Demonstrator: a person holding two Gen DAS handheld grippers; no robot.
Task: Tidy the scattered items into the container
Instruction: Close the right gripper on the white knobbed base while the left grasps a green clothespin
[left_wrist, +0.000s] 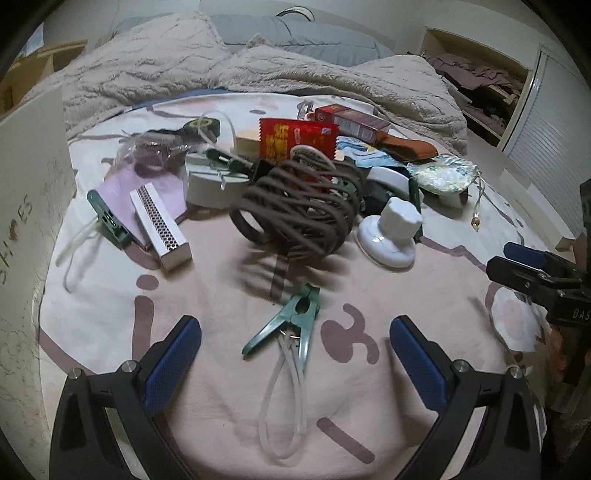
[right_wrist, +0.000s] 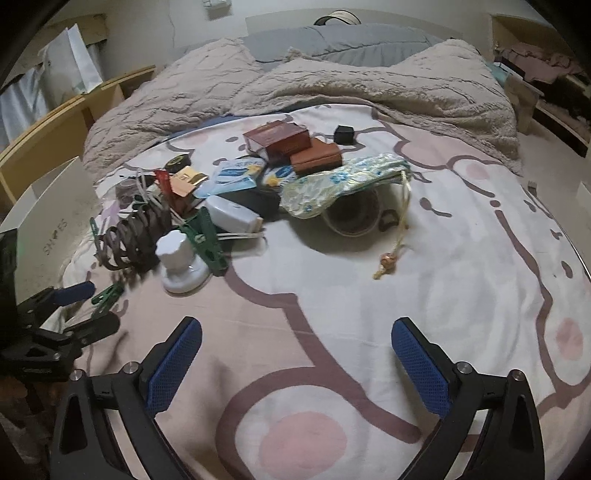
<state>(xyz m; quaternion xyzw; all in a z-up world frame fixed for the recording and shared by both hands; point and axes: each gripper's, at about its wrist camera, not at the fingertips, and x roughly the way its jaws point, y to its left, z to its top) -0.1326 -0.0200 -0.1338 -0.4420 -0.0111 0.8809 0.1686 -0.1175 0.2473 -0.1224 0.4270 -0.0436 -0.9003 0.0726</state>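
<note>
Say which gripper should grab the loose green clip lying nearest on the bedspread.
Left. The green clip lies straight ahead between the open left gripper's fingers. The right gripper, also open, faces bare bedspread, with the clip off to its far left.

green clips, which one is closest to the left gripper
The green clip with the white cord loop, lying alone on the sheet just ahead of the left gripper; the others sit farther back in the pile.

Bed (right_wrist: 332, 302) strewn with clutter (right_wrist: 258, 177)
</note>
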